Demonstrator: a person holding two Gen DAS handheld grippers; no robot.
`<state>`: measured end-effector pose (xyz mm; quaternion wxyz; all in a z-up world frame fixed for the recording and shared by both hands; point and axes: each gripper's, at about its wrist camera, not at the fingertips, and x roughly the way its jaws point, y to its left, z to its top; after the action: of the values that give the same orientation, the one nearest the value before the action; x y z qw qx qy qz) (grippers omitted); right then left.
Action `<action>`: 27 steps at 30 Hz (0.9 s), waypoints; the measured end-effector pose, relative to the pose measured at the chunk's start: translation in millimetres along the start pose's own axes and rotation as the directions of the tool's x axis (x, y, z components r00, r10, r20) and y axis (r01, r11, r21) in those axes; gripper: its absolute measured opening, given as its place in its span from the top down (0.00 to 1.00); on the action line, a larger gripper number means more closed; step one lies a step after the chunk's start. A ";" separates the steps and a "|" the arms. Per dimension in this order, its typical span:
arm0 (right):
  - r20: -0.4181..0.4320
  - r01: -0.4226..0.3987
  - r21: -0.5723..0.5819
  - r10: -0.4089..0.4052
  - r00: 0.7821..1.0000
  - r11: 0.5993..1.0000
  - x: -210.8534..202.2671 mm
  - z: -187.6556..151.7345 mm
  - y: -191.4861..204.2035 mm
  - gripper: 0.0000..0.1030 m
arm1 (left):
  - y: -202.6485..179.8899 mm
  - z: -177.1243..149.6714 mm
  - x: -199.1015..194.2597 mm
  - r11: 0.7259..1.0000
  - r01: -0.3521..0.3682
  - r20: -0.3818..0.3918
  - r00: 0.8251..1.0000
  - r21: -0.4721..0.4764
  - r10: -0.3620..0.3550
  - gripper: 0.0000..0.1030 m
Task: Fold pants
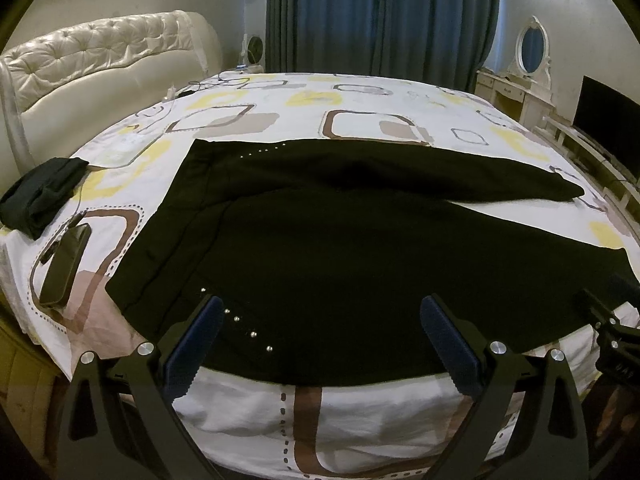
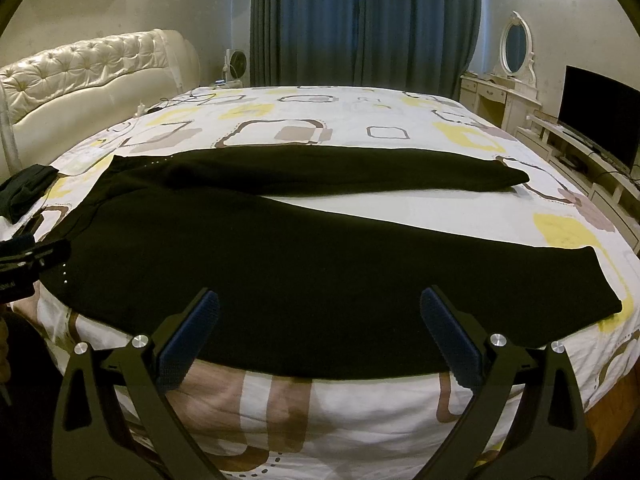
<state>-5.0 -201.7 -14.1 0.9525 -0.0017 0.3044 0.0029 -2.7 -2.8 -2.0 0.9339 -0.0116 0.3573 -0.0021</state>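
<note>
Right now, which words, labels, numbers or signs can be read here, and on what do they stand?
Nothing can be read plainly.
Faint pale mark on the right gripper's black body: too blurred to read.
Small pale mark on the left gripper's black body: too small to read.
Black pants, dark phone: no text shows.

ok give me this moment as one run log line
stage: before first fold | pants: flat on bed, legs spread apart | left gripper: open, at waist end | right gripper: open, over near leg | holding: nothing
</note>
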 end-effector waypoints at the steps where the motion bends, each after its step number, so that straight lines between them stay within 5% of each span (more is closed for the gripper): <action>1: 0.000 -0.001 0.000 0.001 1.000 1.000 -0.1 0.1 -0.1 0.02 | 0.2 -0.5 -0.1 1.000 0.000 0.001 1.000 0.001 0.000 0.05; 27: -0.003 -0.003 0.003 0.003 1.000 1.000 2.6 -1.0 -1.7 0.02 | 0.7 -2.2 1.6 1.000 -0.010 -0.010 1.000 0.000 0.010 0.05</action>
<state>-3.4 -203.4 -16.4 0.9521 -0.0001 0.3056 0.0038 -3.0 -2.2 -4.7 0.9321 -0.0099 0.3621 0.0023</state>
